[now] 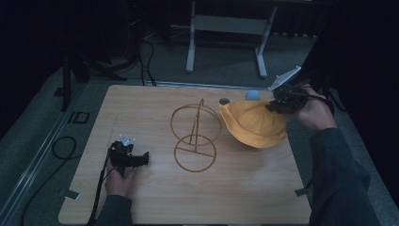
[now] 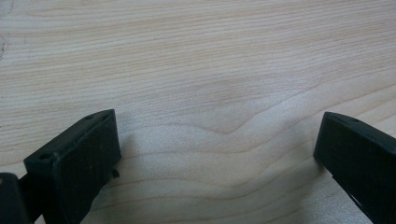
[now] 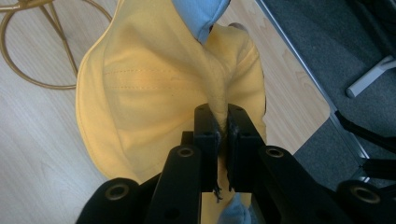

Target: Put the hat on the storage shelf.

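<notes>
A yellow bucket hat [image 1: 254, 123] hangs tilted over the right side of the wooden table [image 1: 155, 197], its brim low near the table. My right gripper [image 1: 277, 104] is shut on a fold of the hat [image 3: 154, 88]; the two black jaws pinch the bunched cloth between them, and a light blue lining [image 3: 201, 16] shows past the fold. A gold wire stand [image 1: 195, 136] of two rings and a rod sits at the table's middle, just left of the hat. My left gripper [image 1: 141, 159] rests near the front left, open, with bare wood [image 2: 215, 93] between its jaws.
A small dark object [image 1: 224, 100] and a blue rounded thing [image 1: 252, 95] lie at the table's back edge behind the hat. A grey metal frame [image 1: 226, 28] stands on the floor beyond. Cables [image 1: 61, 148] trail on the floor at the left.
</notes>
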A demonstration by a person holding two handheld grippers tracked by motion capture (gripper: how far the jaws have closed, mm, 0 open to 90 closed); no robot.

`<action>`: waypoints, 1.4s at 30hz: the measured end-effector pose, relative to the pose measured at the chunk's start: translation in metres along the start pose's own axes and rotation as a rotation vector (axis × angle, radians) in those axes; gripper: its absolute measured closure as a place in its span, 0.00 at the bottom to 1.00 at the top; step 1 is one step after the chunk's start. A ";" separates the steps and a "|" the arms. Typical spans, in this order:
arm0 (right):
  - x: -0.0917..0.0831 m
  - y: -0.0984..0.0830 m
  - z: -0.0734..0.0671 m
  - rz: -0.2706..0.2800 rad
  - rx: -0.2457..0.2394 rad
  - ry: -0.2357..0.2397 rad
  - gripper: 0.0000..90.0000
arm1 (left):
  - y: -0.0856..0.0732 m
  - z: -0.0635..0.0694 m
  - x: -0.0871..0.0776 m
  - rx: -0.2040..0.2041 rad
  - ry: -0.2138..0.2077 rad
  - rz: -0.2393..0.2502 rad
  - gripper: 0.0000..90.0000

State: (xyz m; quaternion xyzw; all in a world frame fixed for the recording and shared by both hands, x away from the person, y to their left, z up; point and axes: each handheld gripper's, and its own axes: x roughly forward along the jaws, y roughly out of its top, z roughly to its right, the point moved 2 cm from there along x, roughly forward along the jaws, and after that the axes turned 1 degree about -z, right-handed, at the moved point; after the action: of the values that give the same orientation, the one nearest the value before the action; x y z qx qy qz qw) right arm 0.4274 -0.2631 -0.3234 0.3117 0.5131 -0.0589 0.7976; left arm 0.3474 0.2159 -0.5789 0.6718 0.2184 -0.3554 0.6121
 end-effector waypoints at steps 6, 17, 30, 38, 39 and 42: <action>-0.002 0.001 0.001 0.010 0.012 -0.008 0.94 | 0.000 0.000 0.000 0.000 0.000 -0.001 0.00; -0.008 0.003 0.005 0.032 0.033 -0.018 0.94 | 0.000 0.000 0.000 0.000 0.000 0.000 0.00; -0.016 0.005 0.009 0.063 0.044 -0.029 0.94 | 0.000 0.000 0.000 -0.001 0.000 0.000 0.00; -0.022 0.008 0.010 0.085 0.040 -0.025 0.94 | 0.000 0.000 0.000 -0.001 0.000 0.001 0.00; -0.022 0.009 0.010 0.086 0.039 -0.025 0.94 | 0.000 0.000 0.000 -0.001 0.000 0.001 0.00; -0.024 0.010 0.009 0.093 0.035 -0.021 0.94 | 0.000 0.000 0.000 -0.001 0.000 0.001 0.00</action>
State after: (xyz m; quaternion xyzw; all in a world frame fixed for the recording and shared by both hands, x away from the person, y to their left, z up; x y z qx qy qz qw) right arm 0.4276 -0.2657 -0.2954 0.3487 0.4886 -0.0338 0.7991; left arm 0.3474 0.2157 -0.5790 0.6715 0.2183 -0.3550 0.6128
